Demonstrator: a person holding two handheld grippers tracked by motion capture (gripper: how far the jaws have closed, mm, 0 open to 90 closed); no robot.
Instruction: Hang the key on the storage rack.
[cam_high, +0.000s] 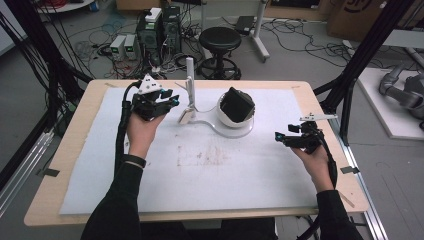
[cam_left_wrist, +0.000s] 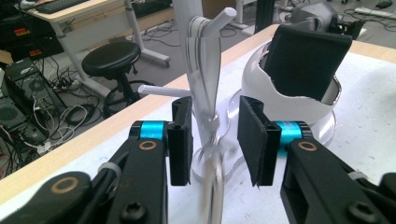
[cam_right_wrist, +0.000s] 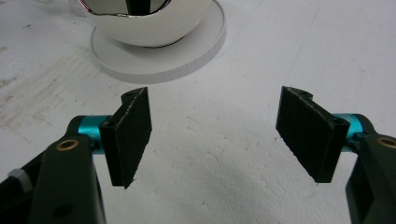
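Note:
A white stand (cam_high: 190, 80) with side pegs rises from a clear base at the back of the mat. From it hangs a limp white strap (cam_left_wrist: 204, 77), down to the mat (cam_high: 186, 116). My left gripper (cam_high: 171, 100) is held level just left of the stand. In the left gripper view its jaws (cam_left_wrist: 215, 140) are open, with the strap in the gap and neither pad pressing it. A white bowl (cam_high: 226, 118) on a round base holds a black square block (cam_high: 237, 104). My right gripper (cam_right_wrist: 215, 135) is open and empty above the mat, right of the bowl (cam_high: 280, 136).
A white foam mat (cam_high: 200, 170) covers most of the wooden table (cam_high: 75, 130). Behind the far edge stand a black stool (cam_high: 220, 40) and computer towers (cam_high: 160, 27) among cables. A blurred metal ring (cam_left_wrist: 212, 191) hangs close in front of the left gripper's camera.

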